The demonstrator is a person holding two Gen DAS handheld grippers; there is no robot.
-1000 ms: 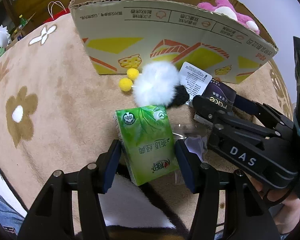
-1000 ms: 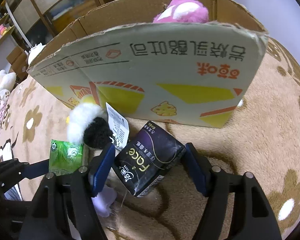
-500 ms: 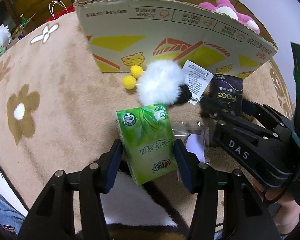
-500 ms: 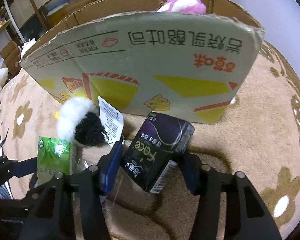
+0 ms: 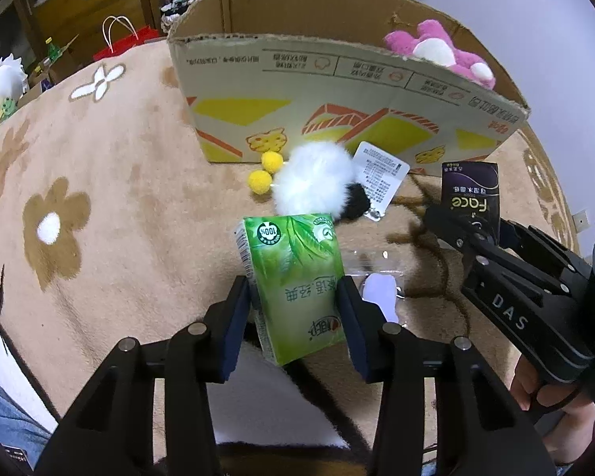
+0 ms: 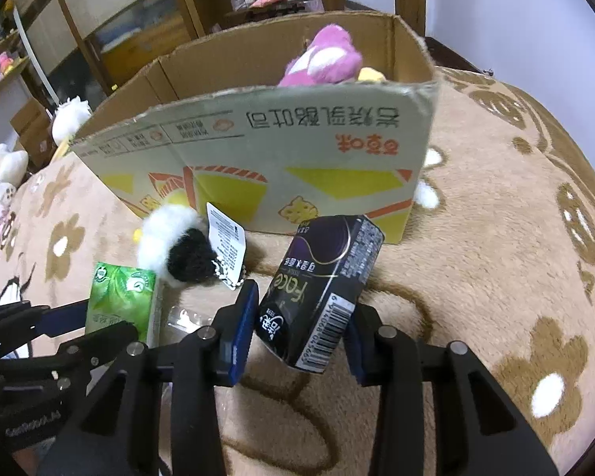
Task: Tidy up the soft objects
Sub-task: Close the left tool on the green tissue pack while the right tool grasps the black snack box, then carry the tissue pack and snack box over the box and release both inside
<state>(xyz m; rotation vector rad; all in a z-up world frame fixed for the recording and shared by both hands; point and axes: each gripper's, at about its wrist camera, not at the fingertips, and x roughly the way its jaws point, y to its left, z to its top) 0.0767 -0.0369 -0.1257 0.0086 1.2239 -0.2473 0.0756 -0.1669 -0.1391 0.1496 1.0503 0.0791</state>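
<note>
**Blanket** (image 5: 111, 182), tan, brown flower print. It carries everything listed; soft and uneven, so packs are better lifted clear of it than dragged.

**Cardboard box** (image 6: 258, 158), open-topped, standing toward the blanket's far edge. A **pink plush toy** (image 6: 329, 55) already lies inside, at the right end as the right wrist view shows it. Judged to be the destination. The near wall stands tall, so each pack should be raised above the rim before it travels forward, and let go only once it is inside.

**Green tissue pack** (image 5: 293, 281), mid-blanket, near side. The **left gripper** (image 5: 293, 317) has just been closing, and its blue pads sit against both sides of the pack's lower part, holding it. The pack is soft: firm but light pressure is advised, kept level in the lift.

**Dark tissue pack** (image 6: 321, 285), to the right of the green one, in front of the box's near right corner. The **right gripper** (image 6: 297, 329) has likewise just been closing and clamps the pack's lower end; the pack stands tilted and appears already off the blanket. The grip is low, so a sharp swing risks slippage.

**White and black pompom** (image 5: 317, 182) with a paper tag, just before the box's near wall, ungripped. The lift paths should pass over it.

**Two yellow pompoms** (image 5: 263, 170), just left of it, loose.
</note>
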